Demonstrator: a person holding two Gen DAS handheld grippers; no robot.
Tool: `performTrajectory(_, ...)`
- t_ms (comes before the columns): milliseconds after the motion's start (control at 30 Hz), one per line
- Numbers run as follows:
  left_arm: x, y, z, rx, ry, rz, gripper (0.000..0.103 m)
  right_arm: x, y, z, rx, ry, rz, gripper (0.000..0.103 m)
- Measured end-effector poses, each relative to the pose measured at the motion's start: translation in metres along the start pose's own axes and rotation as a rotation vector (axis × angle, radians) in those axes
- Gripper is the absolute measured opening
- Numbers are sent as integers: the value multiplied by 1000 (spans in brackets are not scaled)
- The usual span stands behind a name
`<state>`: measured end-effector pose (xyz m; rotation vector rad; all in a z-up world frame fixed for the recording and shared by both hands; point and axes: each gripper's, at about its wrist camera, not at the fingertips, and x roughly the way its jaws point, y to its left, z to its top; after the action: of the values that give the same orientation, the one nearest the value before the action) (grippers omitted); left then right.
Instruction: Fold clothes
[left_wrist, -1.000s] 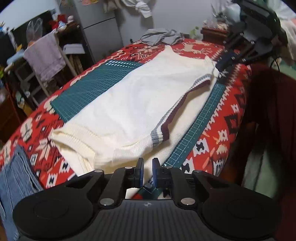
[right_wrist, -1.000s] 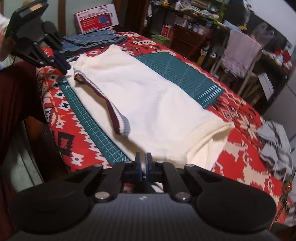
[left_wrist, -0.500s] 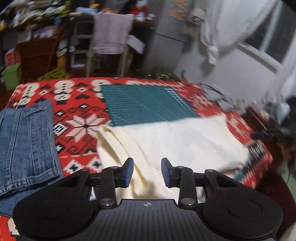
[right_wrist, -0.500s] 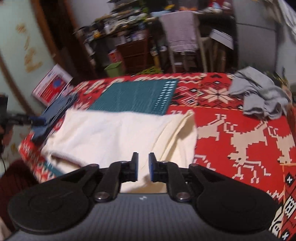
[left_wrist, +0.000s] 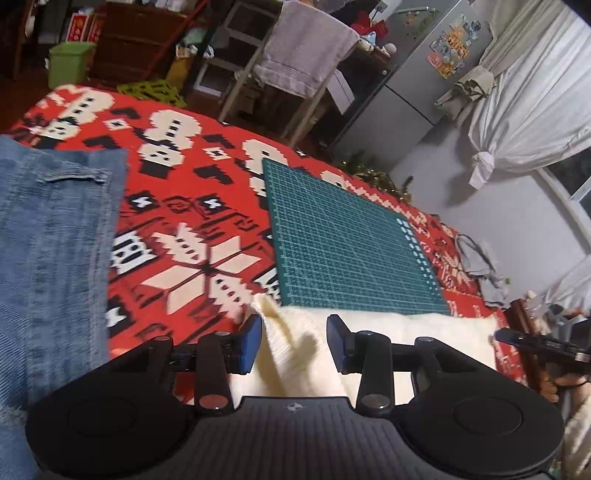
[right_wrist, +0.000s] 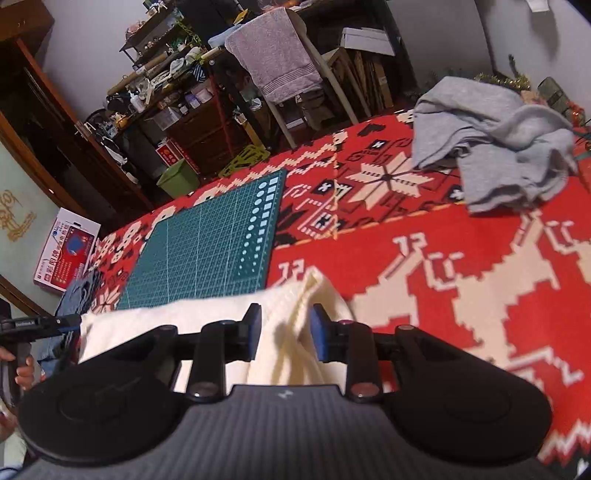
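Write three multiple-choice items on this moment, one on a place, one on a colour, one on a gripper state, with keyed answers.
1. Where does the blue denim garment lie in the left wrist view?
A. left of the green cutting mat
B. on top of the mat
C. over the chair

2. What colour is the crumpled garment far right in the right wrist view?
A. cream
B. grey
C. red

3. How stands the left gripper?
A. shut on the denim
B. open, with cream knit between its fingers
C. shut with nothing in it

Answers: 1 A, red patterned cloth separates denim from mat; 2 B, it is plainly grey; 3 B, a wide gap shows between the blue pads.
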<state>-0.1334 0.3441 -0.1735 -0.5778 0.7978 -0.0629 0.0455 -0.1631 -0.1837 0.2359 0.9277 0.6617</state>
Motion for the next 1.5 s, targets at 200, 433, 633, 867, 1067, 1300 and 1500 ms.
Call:
performTrajectory(200, 15, 4, 7, -32, 20, -22, 26, 30, -2, 12, 14, 32, -25, 10)
performTrajectory(433, 8, 23, -2, -125, -58, 37, 3, 32, -9, 4, 84, -40, -52, 4)
performTrajectory(633, 10, 35, -14, -191, -121, 39, 3, 45, -21, -4, 155, -61, -49, 4)
performTrajectory(867, 15, 32, -9, -199, -137, 53, 4, 57, -17, 1, 151, -62, -56, 6)
performTrajectory(1067, -4, 21, -8, -132, -156, 103, 32, 39, -15, 4, 145, -117, -87, 23)
performTrajectory(1300, -31, -19, -18, 25, -173, 109, 32, 4, 37, -8, -75, -116, -74, 23)
performTrajectory(1500, -33, -71, -49, 153, -118, 54, 24, -20, 89, -47, -283, -58, -88, 23)
